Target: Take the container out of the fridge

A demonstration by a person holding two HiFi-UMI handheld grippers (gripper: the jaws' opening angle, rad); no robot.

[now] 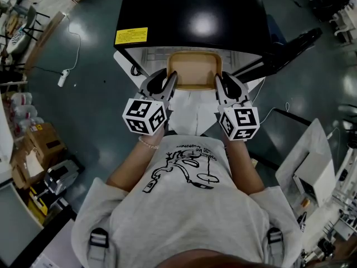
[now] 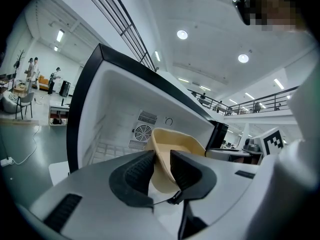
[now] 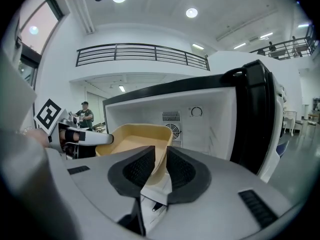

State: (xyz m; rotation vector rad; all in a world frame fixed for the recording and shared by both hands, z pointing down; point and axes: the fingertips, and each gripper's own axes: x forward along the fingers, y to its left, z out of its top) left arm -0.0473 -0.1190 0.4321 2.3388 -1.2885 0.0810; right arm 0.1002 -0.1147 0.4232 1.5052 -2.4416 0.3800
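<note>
A two-sided hold is being set on the tan, rounded-rectangular plastic container (image 1: pixel 192 71). It sits at the open mouth of the small black fridge (image 1: pixel 167 15) with the white interior, at 12 o'clock from the person's chest in the head view. The left gripper (image 1: pixel 169 78) is placed at the container's 9 o'clock and the right gripper (image 1: pixel 221 80) at its 3 o'clock. In each gripper view the jaws are drawn narrow with a side wall of the container between them. The pads appear to be pressed on that wall, one inside and one outside.

For the step to be done well, both holds should be kept firm and even. The container should be drawn straight out toward 6 o'clock and kept level, so that neither wall is twisted out of the pads and the fridge's opening is not struck.

The container is seen to be open-topped and seemingly empty, with thin walls flaring to a soft rim. Some flex under the pinch is to be expected.
</note>
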